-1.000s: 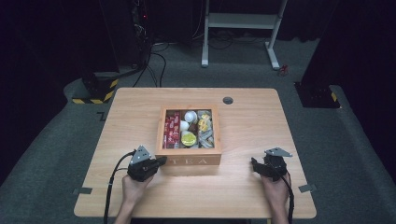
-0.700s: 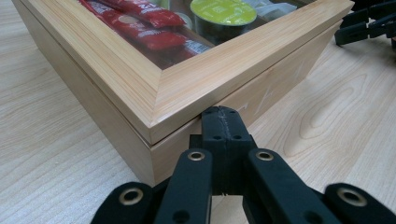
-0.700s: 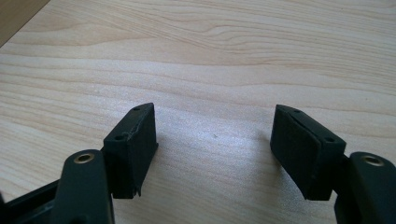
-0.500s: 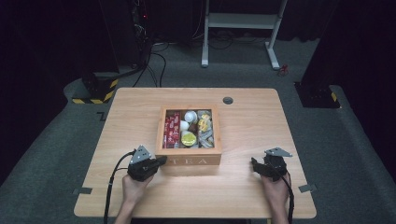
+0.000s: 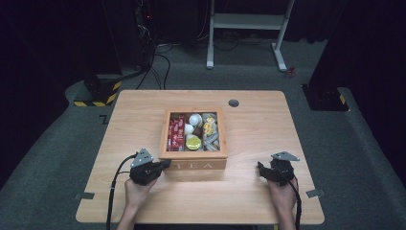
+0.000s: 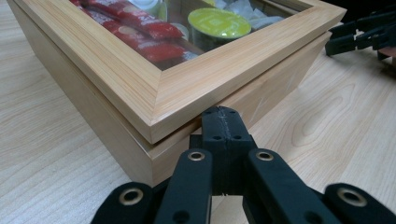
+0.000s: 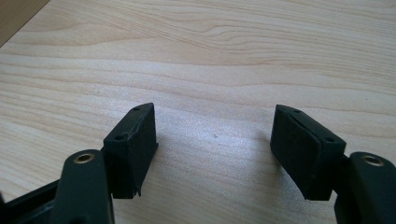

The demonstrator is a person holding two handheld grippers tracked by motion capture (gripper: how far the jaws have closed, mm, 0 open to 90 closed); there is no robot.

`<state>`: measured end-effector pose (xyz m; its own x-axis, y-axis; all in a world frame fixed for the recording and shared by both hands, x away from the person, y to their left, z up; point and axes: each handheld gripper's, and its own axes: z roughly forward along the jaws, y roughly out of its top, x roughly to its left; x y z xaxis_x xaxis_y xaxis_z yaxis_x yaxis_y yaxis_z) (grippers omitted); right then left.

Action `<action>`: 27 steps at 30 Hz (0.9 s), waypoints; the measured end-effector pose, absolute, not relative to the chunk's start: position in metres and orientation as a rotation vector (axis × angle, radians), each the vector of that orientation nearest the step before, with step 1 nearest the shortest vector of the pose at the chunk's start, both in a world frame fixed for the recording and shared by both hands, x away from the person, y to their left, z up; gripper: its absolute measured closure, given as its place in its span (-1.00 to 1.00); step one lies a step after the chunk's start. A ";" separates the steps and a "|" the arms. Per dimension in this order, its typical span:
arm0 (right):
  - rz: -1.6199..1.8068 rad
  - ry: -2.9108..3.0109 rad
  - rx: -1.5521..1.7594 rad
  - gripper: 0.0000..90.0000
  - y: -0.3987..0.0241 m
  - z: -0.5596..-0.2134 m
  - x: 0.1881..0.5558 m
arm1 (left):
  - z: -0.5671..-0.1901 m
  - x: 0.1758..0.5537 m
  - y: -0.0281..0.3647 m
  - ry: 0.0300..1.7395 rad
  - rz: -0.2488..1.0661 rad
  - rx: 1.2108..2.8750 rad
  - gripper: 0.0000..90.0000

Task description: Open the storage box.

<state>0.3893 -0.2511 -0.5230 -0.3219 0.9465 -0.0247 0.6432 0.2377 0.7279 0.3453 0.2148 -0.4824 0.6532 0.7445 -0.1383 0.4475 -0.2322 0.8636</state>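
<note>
Lid (image 6: 154, 88) next: left gripper (image 6: 223, 122), jaws together, sits under its corner; lever up gently. Right gripper (image 7: 215, 135), jaws apart, steady box (image 5: 194, 165).

My tongs (image 6: 223, 122) are matte black against the pale, wavy-grained worktop (image 5: 143, 115). The tea box (image 5: 193, 165) is light blond wood; inside I see red packets (image 6: 140, 28) and a yellow-green lid (image 6: 219, 21).

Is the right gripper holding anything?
No, the right gripper has its jaws wide apart over bare table.
</note>
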 end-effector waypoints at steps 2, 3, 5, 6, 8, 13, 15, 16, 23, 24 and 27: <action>0.864 2.050 1.452 -0.30 -0.251 -0.523 0.389 | -0.481 0.345 0.215 0.943 0.372 1.871 1.00; 0.864 2.050 1.452 -0.30 -0.251 -0.523 0.389 | -0.480 0.345 0.215 0.939 0.379 1.876 1.00; 0.864 2.050 1.452 -0.30 -0.251 -0.523 0.389 | -0.478 0.345 0.215 0.939 0.384 1.875 1.00; 0.865 2.051 1.452 -0.30 -0.251 -0.523 0.389 | -0.477 0.346 0.214 0.942 0.386 1.872 1.00; 0.865 2.051 1.451 -0.30 -0.251 -0.523 0.389 | -0.476 0.346 0.215 0.937 0.391 1.871 1.00; 0.865 2.051 1.451 -0.30 -0.251 -0.523 0.389 | -0.473 0.346 0.215 0.936 0.392 1.867 1.00; 0.865 2.051 1.451 -0.30 -0.251 -0.523 0.389 | -0.471 0.347 0.215 0.933 0.397 1.864 1.00; 0.865 2.051 1.451 -0.30 -0.251 -0.523 0.389 | -0.470 0.347 0.215 0.929 0.399 1.861 1.00; 0.865 2.052 1.450 -0.30 -0.251 -0.523 0.389 | -0.466 0.348 0.215 0.922 0.412 1.859 1.00; 0.865 2.052 1.450 -0.30 -0.251 -0.523 0.389 | -0.465 0.347 0.215 0.923 0.410 1.857 1.00; 0.864 2.052 1.450 -0.30 -0.251 -0.523 0.389 | -0.463 0.348 0.215 0.918 0.415 1.851 1.00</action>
<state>0.3894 -0.2512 -0.5230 -0.3238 0.9458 -0.0254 0.6426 0.2395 0.7278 0.3477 0.2150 -0.4627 0.6544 0.7476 -0.1132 0.4092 -0.2242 0.8845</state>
